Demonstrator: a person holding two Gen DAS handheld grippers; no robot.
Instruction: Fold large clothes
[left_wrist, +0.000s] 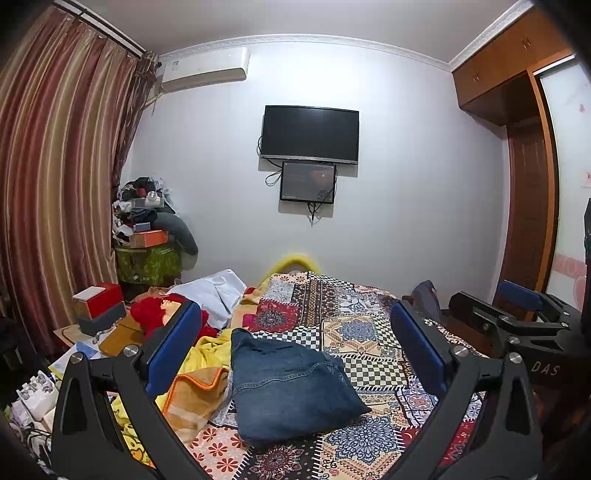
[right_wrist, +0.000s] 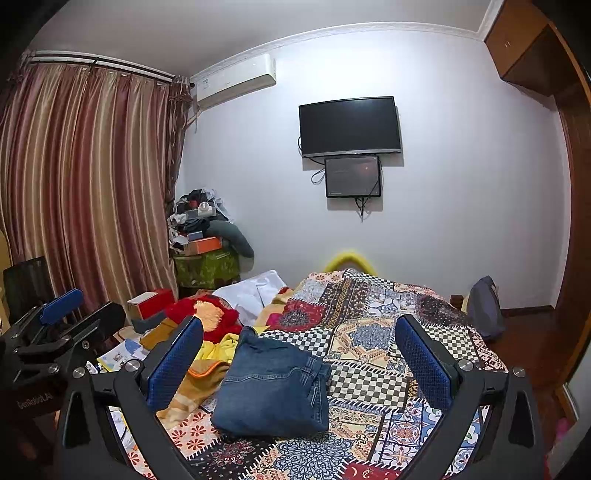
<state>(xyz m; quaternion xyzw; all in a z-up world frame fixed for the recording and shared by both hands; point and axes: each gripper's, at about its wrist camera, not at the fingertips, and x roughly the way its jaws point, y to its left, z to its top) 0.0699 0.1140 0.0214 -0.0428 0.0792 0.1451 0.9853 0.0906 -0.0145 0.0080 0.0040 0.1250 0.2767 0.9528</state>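
From the left wrist view, the left gripper (left_wrist: 295, 343) stood spread wide and held nothing, its blue-padded fingers (left_wrist: 173, 343) raised above the bed and framing the folded jeans (left_wrist: 291, 387) between them. The jeans lay as a compact denim bundle on the patchwork quilt (left_wrist: 369, 332), their left edge touching a rumpled orange-and-yellow blanket (left_wrist: 195, 384); they looked already folded down, which would explain why the claw hung clear of the cloth rather than gripping it. The bundle sat ahead of and below the fingertips, centred in the gap and apart from both pads. At the right edge of that view the right gripper (left_wrist: 517, 306) showed side-on, level with the left one and also off the fabric. A red knitted garment (left_wrist: 155, 314) and a white cloth (left_wrist: 214, 291) lay heaped at the far left of the bed, probably waiting for their turn. From the right wrist view, the right gripper (right_wrist: 299, 350) was likewise released and empty, its pads splayed to either side of the same jeans (right_wrist: 273, 391), which rested on the quilt (right_wrist: 369, 369) slightly left of centre, nearer the left-hand pad yet not touching it. The left gripper (right_wrist: 62, 314) appeared at the left margin, apparently parted too, held away from the bed. Judging by the tidy bundle and both claws hanging free, the fold on this garment seemed finished or nearly so.
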